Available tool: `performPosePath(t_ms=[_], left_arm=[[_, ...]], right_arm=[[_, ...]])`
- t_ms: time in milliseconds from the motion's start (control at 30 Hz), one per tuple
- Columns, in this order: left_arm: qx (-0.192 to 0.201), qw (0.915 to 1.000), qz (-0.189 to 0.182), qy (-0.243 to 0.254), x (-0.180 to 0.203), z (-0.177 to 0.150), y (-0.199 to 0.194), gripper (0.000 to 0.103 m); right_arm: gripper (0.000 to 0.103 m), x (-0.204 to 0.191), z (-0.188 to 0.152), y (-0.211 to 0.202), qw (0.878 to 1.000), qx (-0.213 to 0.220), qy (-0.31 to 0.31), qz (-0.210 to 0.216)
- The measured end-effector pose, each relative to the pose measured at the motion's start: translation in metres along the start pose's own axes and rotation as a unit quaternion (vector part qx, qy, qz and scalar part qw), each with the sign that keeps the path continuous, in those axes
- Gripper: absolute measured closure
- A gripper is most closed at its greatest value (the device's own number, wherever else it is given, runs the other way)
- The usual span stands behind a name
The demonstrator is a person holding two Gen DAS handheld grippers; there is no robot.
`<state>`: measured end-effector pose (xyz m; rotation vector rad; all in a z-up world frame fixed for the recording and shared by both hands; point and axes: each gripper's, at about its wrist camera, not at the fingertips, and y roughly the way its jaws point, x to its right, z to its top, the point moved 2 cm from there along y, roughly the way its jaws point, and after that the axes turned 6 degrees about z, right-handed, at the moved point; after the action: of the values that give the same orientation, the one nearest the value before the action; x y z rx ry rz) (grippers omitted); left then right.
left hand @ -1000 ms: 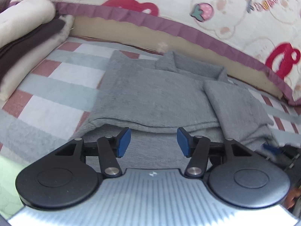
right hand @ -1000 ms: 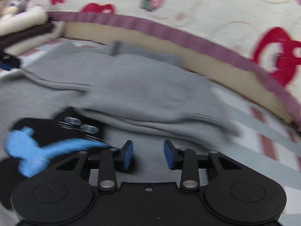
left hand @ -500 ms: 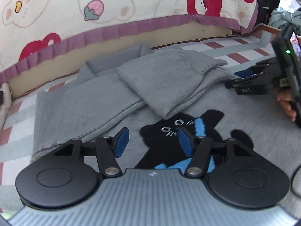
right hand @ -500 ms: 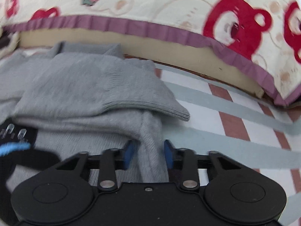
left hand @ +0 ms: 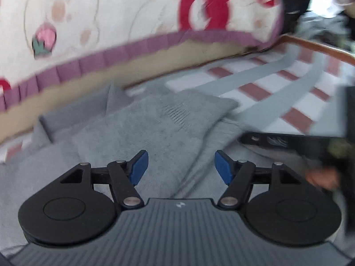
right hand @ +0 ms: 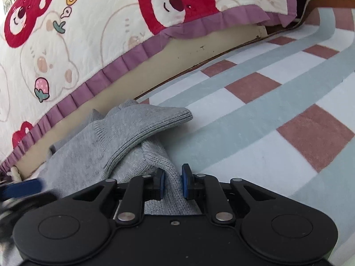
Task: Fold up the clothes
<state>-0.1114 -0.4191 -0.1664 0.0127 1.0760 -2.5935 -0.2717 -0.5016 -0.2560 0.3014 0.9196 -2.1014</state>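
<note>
My right gripper (right hand: 172,181) pinches the grey sweater (right hand: 115,141) edge at 6 o'clock. My left gripper (left hand: 179,166) hovers wide open, empty. One sleeve (left hand: 159,119) appears folded in; further folds remain.

A checked rug (right hand: 255,115) of pale blue bands, white squares and dusty red squares covers the floor across the right and lower right of both views. Along the upper left runs a cream bedspread (right hand: 93,22) printed with red bears and strawberries, edged with a purple ruffle (right hand: 133,57) over a tan bed base (right hand: 188,51). A curved wooden edge (left hand: 315,46) and blurred dark clutter sit at the upper right, in bright daylight.
</note>
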Motion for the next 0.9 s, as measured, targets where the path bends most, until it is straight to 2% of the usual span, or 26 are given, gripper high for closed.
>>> performPosePath(t_ms=[67,167,333,367,400,433,467,567,633,667,733,800,900], left_arm=[[-0.016,0.9998,0.01,-0.008,0.004,0.004,0.022,0.045],[-0.004,0.9996,-0.012,-0.023,0.007,0.01,0.033,0.043],[0.013,0.9997,-0.012,0.017,0.014,0.017,0.052,0.041],[0.017,0.9996,-0.007,0.023,0.013,0.017,0.055,0.055],[0.026,0.9994,-0.003,0.023,0.01,0.016,0.055,0.09],[0.04,0.999,0.001,0.018,0.002,0.013,0.05,0.097],[0.054,0.9982,0.019,0.015,-0.006,0.011,0.043,0.097],[0.096,0.9896,0.107,0.004,-0.037,0.008,0.009,0.098],[0.115,0.9798,0.154,-0.055,-0.073,0.004,-0.021,0.098],[0.12,0.9722,0.176,-0.097,-0.095,-0.002,-0.036,0.098],[0.119,0.9508,0.22,-0.183,-0.137,-0.021,-0.062,0.098],[0.102,0.9257,0.246,-0.268,-0.177,-0.051,-0.08,0.097],[0.074,0.899,0.201,-0.382,-0.218,-0.103,-0.088,0.096]], right_arm=[[0.086,-0.003,0.001,0.003,1.0,0.001,-0.01,-0.004],[0.085,0.003,0.003,0.003,1.0,0.005,0.003,0.008],[0.085,-0.003,0.001,0.003,1.0,0.008,-0.008,-0.004],[0.085,-0.004,0.001,0.004,1.0,0.01,-0.009,-0.01],[0.085,-0.003,0.001,0.003,1.0,0.017,-0.001,-0.015],[0.085,-0.001,0.001,0.003,1.0,0.018,0.003,-0.013],[0.085,0.0,0.002,0.003,1.0,0.018,0.006,-0.011],[0.086,0.001,0.002,0.003,1.0,0.02,0.012,-0.009],[0.086,0.002,0.002,0.003,1.0,0.02,0.016,-0.011],[0.086,0.002,0.002,0.003,1.0,0.021,0.017,-0.011],[0.086,0.002,0.002,0.003,1.0,0.021,0.018,-0.011],[0.087,0.002,0.002,0.003,0.999,0.022,0.022,-0.011],[0.086,0.002,0.002,0.003,0.999,0.022,0.024,-0.01]])
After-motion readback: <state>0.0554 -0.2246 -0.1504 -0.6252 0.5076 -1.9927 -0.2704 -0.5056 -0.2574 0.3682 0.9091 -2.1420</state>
